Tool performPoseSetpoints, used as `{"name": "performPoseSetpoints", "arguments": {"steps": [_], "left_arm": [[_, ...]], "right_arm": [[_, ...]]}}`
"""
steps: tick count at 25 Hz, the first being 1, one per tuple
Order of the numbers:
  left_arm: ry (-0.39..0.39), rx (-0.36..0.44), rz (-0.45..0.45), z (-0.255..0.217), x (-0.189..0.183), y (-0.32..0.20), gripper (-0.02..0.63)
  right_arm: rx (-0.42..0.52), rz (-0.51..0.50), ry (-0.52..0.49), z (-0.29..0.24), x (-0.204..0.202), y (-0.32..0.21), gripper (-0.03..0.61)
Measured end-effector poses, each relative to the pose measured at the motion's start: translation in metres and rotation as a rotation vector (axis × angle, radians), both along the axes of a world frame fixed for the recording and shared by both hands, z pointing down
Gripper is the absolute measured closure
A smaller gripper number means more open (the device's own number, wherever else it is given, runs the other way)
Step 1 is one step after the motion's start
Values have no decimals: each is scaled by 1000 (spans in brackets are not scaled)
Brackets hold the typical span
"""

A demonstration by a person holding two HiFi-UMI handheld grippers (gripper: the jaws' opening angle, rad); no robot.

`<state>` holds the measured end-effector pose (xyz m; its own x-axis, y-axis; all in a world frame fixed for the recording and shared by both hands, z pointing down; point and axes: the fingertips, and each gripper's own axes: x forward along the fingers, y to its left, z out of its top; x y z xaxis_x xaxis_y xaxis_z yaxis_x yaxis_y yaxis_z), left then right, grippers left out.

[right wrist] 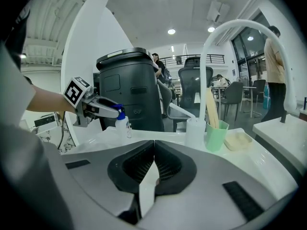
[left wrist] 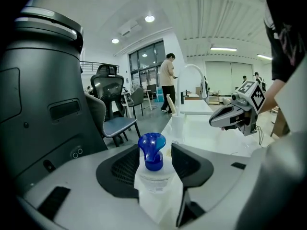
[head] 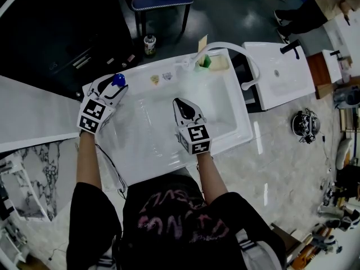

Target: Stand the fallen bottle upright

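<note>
White sink (head: 147, 151) on a marbled floor fills the workshop below you. Your left gripper (left wrist: 156, 153) stands wide apart, with the blue-capped bottle (left wrist: 154, 181) upright between its pads on the sink's corner ledge, not squeezed. Your right gripper (right wrist: 153, 163) is closed on nothing above the basin, with a green cup (right wrist: 217, 134) ahead of it.

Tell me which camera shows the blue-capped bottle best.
The left gripper view: the bottle stands upright, close, between the left tool's open jaws. The head view shows mostly its blue cap; the right gripper view shows it small, distant.
</note>
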<state>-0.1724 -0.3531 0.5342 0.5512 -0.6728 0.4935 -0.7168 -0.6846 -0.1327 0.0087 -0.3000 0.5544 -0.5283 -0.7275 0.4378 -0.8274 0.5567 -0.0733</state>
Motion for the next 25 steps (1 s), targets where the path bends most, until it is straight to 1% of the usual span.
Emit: {"name": "performPoseSetpoints", "arguments": {"steps": [3, 8, 12, 16, 23, 25], "left_arm": [[21, 13, -36, -6, -5, 6, 385], [57, 36, -115, -18, -20, 21, 382], [112, 58, -189, -30, -30, 38, 383], [148, 77, -218, -40, -34, 57, 385], [183, 149, -261, -74, -35, 79, 441], [184, 167, -279, -82, -34, 82, 468]], "right_arm": [[11, -2, -2, -6, -3, 4, 568], [35, 1, -9, -19, -9, 12, 568], [66, -3, -14, -33, -18, 17, 568], [98, 3, -24, -46, -27, 21, 568], [161, -12, -49, -74, -44, 26, 568], [175, -24, -55, -81, -47, 25, 568]]}}
